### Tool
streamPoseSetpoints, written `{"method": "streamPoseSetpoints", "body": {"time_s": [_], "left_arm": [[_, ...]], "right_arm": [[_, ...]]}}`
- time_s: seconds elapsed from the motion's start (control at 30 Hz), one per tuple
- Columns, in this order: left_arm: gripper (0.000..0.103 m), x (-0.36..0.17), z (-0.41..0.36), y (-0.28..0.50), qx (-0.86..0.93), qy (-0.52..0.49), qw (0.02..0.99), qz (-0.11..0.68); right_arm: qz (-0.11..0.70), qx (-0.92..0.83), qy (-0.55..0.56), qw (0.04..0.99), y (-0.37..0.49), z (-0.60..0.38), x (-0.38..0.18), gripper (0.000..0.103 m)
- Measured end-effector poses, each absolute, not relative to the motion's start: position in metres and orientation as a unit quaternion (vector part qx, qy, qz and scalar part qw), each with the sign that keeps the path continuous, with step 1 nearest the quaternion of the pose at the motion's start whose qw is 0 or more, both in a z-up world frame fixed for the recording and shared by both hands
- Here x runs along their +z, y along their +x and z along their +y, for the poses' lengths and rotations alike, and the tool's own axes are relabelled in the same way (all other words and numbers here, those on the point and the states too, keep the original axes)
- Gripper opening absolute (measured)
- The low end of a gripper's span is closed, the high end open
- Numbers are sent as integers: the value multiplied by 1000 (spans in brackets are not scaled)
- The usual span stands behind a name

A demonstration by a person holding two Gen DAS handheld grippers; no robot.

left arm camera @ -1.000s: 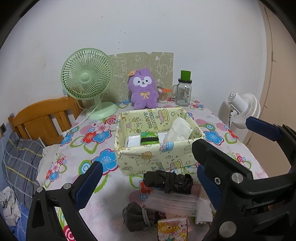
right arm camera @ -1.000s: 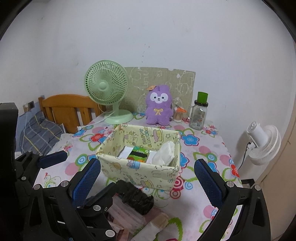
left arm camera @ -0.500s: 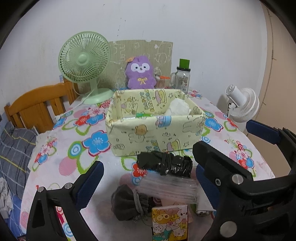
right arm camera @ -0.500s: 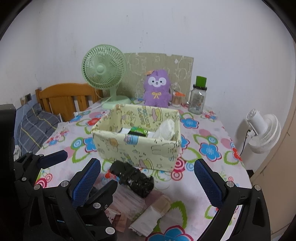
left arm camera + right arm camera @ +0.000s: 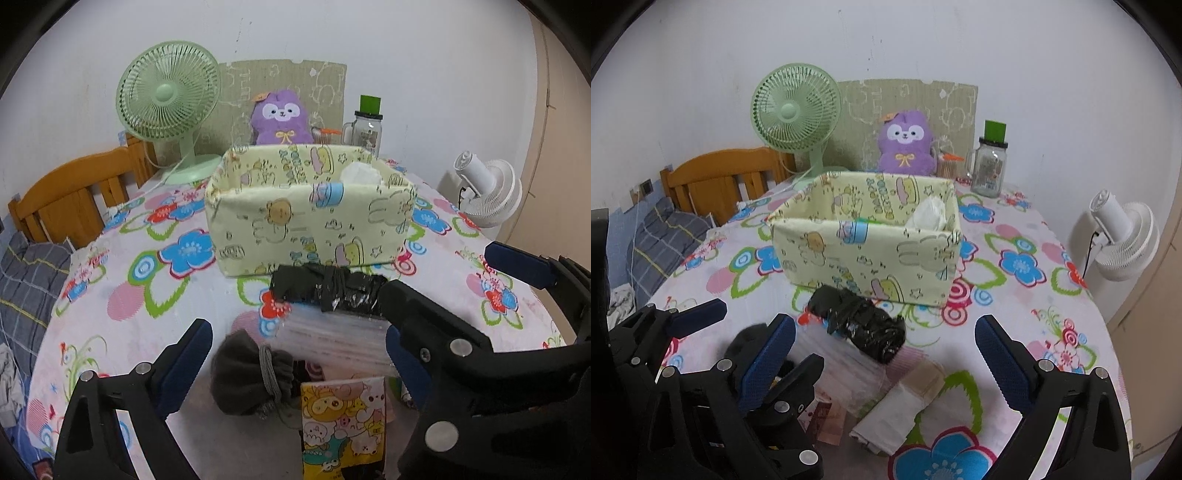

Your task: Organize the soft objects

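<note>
Both your grippers tilt down at the pile of soft stuff in front of the fabric box (image 5: 314, 218). Your left gripper (image 5: 295, 362) is closing, grey pouch (image 5: 247, 376) between its fingers, untouched. Your right gripper (image 5: 884, 349) sits wide apart over the black bundle (image 5: 860, 325). Only the left view shows the cartoon packet (image 5: 343, 421); only the right shows the folded white cloth (image 5: 894, 413).

Yellow cartoon-print fabric box (image 5: 310, 218) upright, open-topped, white tissue inside. In front of it: black bundle (image 5: 328, 291) on its side, clear packet (image 5: 332, 339) touching it, grey drawstring pouch (image 5: 247, 373) nearest.
</note>
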State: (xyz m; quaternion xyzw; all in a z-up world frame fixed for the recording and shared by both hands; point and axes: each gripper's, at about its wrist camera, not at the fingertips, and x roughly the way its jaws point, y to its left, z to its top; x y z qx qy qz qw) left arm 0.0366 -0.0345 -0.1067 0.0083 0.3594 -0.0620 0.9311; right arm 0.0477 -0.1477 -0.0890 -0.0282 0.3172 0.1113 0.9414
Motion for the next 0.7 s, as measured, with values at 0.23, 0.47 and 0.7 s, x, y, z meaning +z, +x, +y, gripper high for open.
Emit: {"method": "streamPoseSetpoints", "body": {"time_s": [0.23, 0.47, 0.7], "left_arm": [[90, -121, -37, 33, -60, 7, 928, 368], [89, -126, -41, 24, -38, 14, 931, 363], [89, -125, -45, 15, -39, 18, 933, 358]], "right_arm": [[329, 105, -32, 938, 45, -149, -104, 97], [339, 95, -18, 936, 42, -156, -115, 95], [341, 90, -20, 936, 37, -159, -118, 94]]}}
